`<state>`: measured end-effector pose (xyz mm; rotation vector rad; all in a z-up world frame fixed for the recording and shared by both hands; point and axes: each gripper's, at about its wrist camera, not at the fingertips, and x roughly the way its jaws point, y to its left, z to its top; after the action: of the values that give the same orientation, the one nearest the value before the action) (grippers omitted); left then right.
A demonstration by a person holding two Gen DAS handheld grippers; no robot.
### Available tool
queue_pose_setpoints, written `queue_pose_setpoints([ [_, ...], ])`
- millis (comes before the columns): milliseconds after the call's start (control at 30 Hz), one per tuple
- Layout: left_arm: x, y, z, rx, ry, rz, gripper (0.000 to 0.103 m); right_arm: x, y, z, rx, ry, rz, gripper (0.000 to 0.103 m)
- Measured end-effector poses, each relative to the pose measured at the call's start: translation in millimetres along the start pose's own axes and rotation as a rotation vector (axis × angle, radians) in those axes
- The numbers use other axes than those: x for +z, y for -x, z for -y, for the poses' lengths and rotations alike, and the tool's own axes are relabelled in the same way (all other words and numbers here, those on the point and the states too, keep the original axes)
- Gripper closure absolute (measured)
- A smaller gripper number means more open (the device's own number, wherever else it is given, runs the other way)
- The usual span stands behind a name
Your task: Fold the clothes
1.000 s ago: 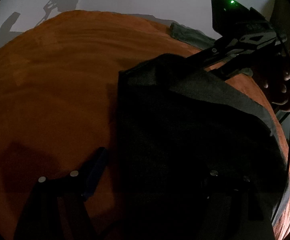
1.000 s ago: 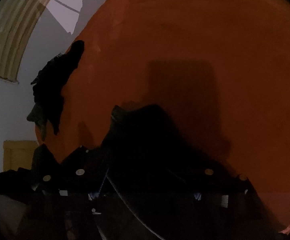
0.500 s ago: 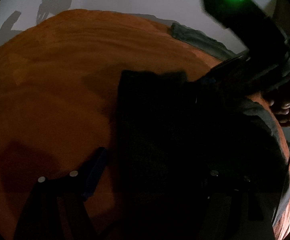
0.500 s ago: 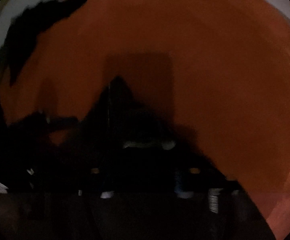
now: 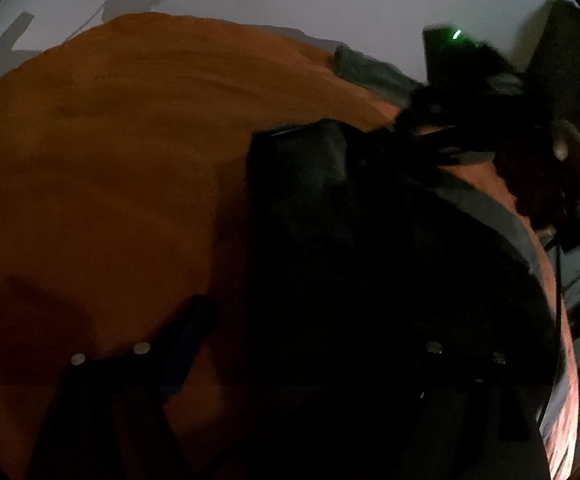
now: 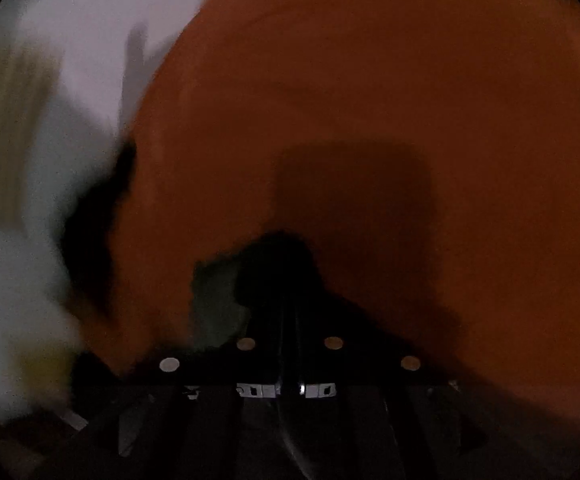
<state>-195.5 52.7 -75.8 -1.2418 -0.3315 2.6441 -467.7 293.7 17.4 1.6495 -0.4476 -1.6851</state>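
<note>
Right gripper (image 6: 287, 280) clamps the dark garment (image 5: 370, 260) on the orange bedspread (image 5: 129, 160); left gripper (image 5: 310, 340) opening, straddling the garment's edge

Right gripper (image 6: 287, 308): jaws closed, bottom centre of frame
Dark garment (image 6: 277, 264): bunched at the fingertips; pinch itself too dark to confirm
Orange cover (image 6: 390, 80): fills centre and right
Wall (image 6: 89, 20): upper left, blurred

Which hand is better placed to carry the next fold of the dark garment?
Probably right: the right tongs are shut on the dark garment, lifting its corner off the orange cover. The left tongs are opening, gripping nothing.
</note>
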Motion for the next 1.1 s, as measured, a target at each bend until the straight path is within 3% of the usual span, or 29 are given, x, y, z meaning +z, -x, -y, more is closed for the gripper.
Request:
queue_pose_setpoints([
  [67,-2.5,1.0,1.6,0.010,-0.027,0.002,0.023,2.7,23.9,10.1,0.039,-0.029,0.066,0.091],
  [133,-5.3,3.0,-1.9,-0.001,-0.024,0.005,0.023,-1.6,47.2,-0.6,0.038,0.076,0.093,0.077],
  [267,-9.4,5.9,-8.4,-0.019,-0.015,0.015,0.024,-42.0,46.6,-44.4,-0.173,0.471,-0.071,0.075],
  [333,-10.5,7.2,-8.5,-0.018,-0.017,0.022,0.024,-58.7,31.4,-49.8,-0.233,0.553,-0.141,0.075],
  [367,-11.4,7.4,-8.4,-0.019,-0.016,0.024,0.024,-65.3,24.9,-50.2,-0.282,0.588,-0.142,0.080],
  [400,-11.8,7.6,-8.8,-0.021,-0.016,0.026,0.024,-69.4,25.3,-51.7,-0.358,0.628,-0.099,0.102],
  [433,-11.8,7.9,-8.8,-0.022,-0.015,0.026,0.024,-68.6,37.4,-54.5,-0.387,0.632,-0.025,0.102],
  [533,-12.0,7.9,-8.5,-0.031,-0.010,0.029,0.024,-59.2,84.9,-60.5,-0.354,0.556,0.170,0.103],
  [600,-14.5,10.1,-8.2,-0.034,-0.008,0.027,0.024,-40.8,90.4,-40.0,-0.375,0.443,0.199,0.103],
  [700,-13.6,10.5,-9.4,-0.037,-0.005,0.027,0.024,-23.9,93.9,4.8,-0.268,0.263,0.147,0.103],
  [767,-12.1,9.6,-10.9,-0.042,-0.001,0.024,0.024,-34.5,100.6,7.6,-0.171,0.277,0.084,0.096],
  [800,-11.3,9.2,-11.7,-0.044,0.001,0.022,0.024,-43.6,102.1,5.7,-0.138,0.314,0.034,0.069],
  [833,-10.6,8.8,-12.4,-0.047,0.003,0.020,0.024,-51.9,102.8,4.6,-0.129,0.354,-0.005,0.032],
  [867,-10.0,8.7,-13.0,-0.048,0.004,0.020,0.024,-63.3,102.7,2.2,-0.166,0.426,-0.022,0.030],
  [900,-9.7,9.4,-13.3,-0.046,0.004,0.022,0.023,-71.1,99.9,0.1,-0.223,0.492,-0.025,0.049],
  [933,-9.5,9.7,-13.4,-0.044,0.002,0.023,0.023,-74.5,98.4,4.6,-0.282,0.506,-0.019,0.101],
  [1000,-9.5,9.1,-13.1,-0.039,-0.001,0.025,0.023,-76.6,101.3,20.4,-0.360,0.462,0.014,0.099],
  [1100,-8.5,8.1,-11.2,-0.033,-0.004,0.021,0.023,-71.5,105.0,34.5,-0.323,0.377,0.031,0.098],
])
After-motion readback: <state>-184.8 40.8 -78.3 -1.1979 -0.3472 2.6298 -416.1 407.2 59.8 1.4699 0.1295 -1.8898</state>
